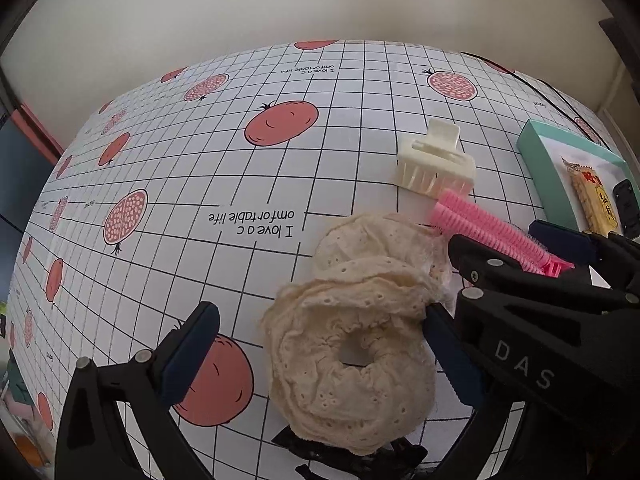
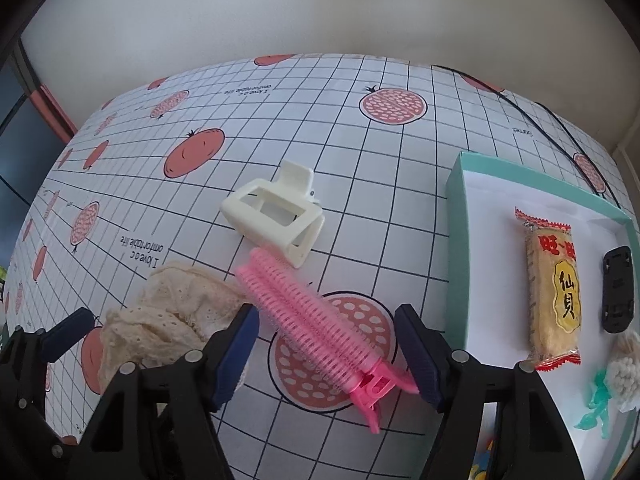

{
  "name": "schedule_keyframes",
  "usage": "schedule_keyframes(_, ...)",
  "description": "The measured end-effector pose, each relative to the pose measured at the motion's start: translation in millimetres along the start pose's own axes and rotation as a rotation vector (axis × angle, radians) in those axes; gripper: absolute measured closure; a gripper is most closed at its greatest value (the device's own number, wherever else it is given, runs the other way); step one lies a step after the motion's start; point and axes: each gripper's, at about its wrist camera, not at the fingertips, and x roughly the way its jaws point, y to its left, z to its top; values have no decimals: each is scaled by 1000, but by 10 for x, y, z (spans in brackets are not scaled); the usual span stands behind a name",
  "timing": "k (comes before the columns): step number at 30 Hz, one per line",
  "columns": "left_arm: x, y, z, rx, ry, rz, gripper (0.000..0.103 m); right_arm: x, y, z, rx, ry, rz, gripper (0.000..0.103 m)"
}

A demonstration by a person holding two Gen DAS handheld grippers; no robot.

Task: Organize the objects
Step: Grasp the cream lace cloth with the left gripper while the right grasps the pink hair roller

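Left gripper (image 1: 320, 354) wide open astride cream scrunchie (image 1: 352, 364); right gripper (image 2: 326, 354) wide open astride pink curler clip (image 2: 316, 328), gripping nothing. White claw clip (image 2: 276, 212) beyond; teal tray (image 2: 456, 240) at right.

You see a tablecloth (image 2: 360, 184) spread across the whole work surface: white, ruled with a black grid, printed with whole and halved pink pomegranates and lines of small lettering. Behind its far edge stands a plain cream wall (image 2: 320, 8). At far left, a dark panel (image 1: 20, 168) with a reddish edge shows.
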Motion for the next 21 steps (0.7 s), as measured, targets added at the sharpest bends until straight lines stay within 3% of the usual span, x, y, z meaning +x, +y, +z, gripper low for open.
schedule_keyframes(4, -11, -7, 7, -4, -8, -4, 9, -18, -45, 10, 18, -1, 3, 49)
schedule_keyframes(11, -41, 26, 14, -17, -12, -30, 33, -63, -167, 4, 63, 12, 46, 72)
schedule_keyframes(16, -57, 69, 39, -39, -21, -44, 44, -75, -200, -15, 77, 25, 76, 73)
schedule_keyframes(19, -72, 124, 57, -64, -28, -45, 58, -94, -210, -14, 87, 30, 97, 73)
schedule_keyframes(21, -96, 176, 75, -88, -38, -56, 61, -125, -211, -11, 86, 28, 102, 73)
